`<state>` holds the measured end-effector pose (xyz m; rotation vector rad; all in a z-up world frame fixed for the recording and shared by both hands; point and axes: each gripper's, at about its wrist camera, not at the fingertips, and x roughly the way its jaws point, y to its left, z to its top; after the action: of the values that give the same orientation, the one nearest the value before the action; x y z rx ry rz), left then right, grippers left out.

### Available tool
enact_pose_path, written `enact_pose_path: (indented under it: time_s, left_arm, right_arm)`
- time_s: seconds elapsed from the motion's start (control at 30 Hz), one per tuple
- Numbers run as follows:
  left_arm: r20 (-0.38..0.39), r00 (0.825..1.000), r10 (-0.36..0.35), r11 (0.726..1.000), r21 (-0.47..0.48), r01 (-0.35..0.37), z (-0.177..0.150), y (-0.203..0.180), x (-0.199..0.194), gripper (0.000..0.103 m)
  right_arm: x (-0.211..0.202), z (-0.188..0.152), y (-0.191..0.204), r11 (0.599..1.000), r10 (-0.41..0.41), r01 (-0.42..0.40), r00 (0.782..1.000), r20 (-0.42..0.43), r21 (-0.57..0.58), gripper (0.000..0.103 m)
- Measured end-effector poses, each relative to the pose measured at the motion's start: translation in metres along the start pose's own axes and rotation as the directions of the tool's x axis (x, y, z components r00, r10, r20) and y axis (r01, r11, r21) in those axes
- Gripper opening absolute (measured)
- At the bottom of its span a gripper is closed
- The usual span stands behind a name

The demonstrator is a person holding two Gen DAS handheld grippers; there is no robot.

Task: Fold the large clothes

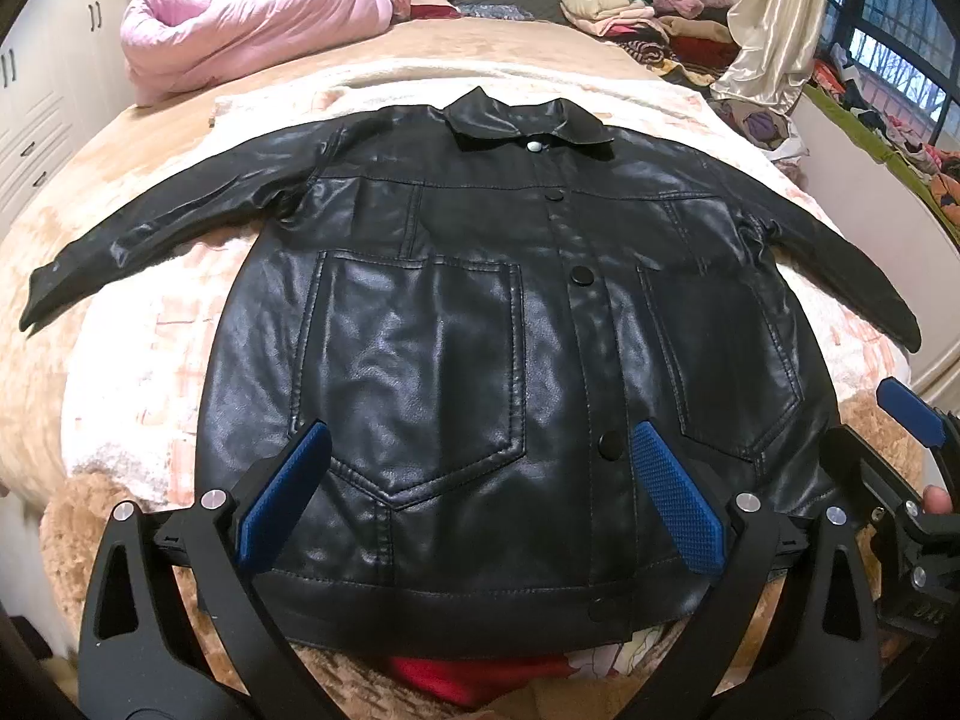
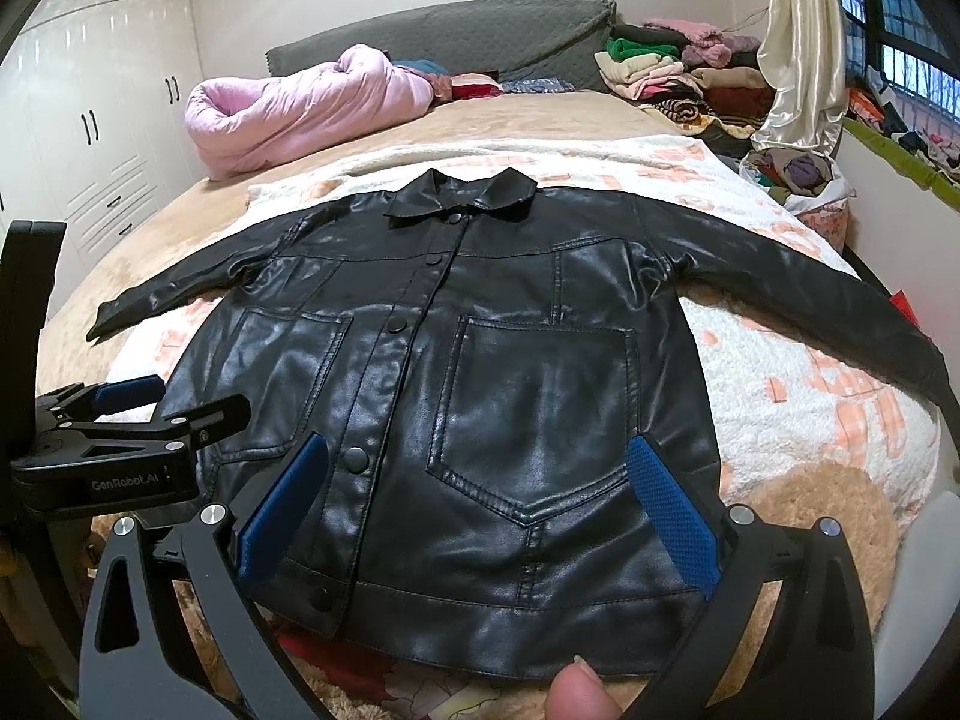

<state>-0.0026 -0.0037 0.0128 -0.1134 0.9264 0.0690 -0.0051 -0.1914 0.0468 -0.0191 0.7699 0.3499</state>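
A black leather jacket [image 1: 468,312] lies flat, front up and buttoned, on a white and pink blanket [image 1: 120,396], with both sleeves spread out sideways and the collar at the far end. It also shows in the right wrist view [image 2: 510,372]. My left gripper [image 1: 480,480] is open, its blue pads hovering over the jacket's lower left half near the hem. My right gripper [image 2: 474,492] is open over the lower right half near the hem. Neither holds anything. The right gripper shows at the right edge of the left wrist view [image 1: 900,480]; the left gripper shows at the left of the right wrist view [image 2: 120,432].
A rolled pink quilt [image 1: 240,24] lies at the bed's far left. Piles of folded clothes [image 1: 630,6] sit at the far right by a cream curtain [image 1: 774,30]. White wardrobes [image 2: 90,138] stand left. A red garment [image 1: 480,678] lies under the hem. A thumb [image 2: 576,696] shows at the bottom.
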Motion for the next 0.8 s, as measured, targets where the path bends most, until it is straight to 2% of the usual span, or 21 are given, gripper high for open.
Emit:
enact_pose_path:
  time_s: [0.8]
  left_arm:
    - [0.007, 1.0, -0.001, 1.0, -0.021, 0.001, 0.0051, 0.003, 0.003, 0.094]
  right_arm:
    - [-0.0007, 0.0067, -0.0074, 0.999, 0.02, -0.02, 1.0, -0.001, 0.03, 0.099]
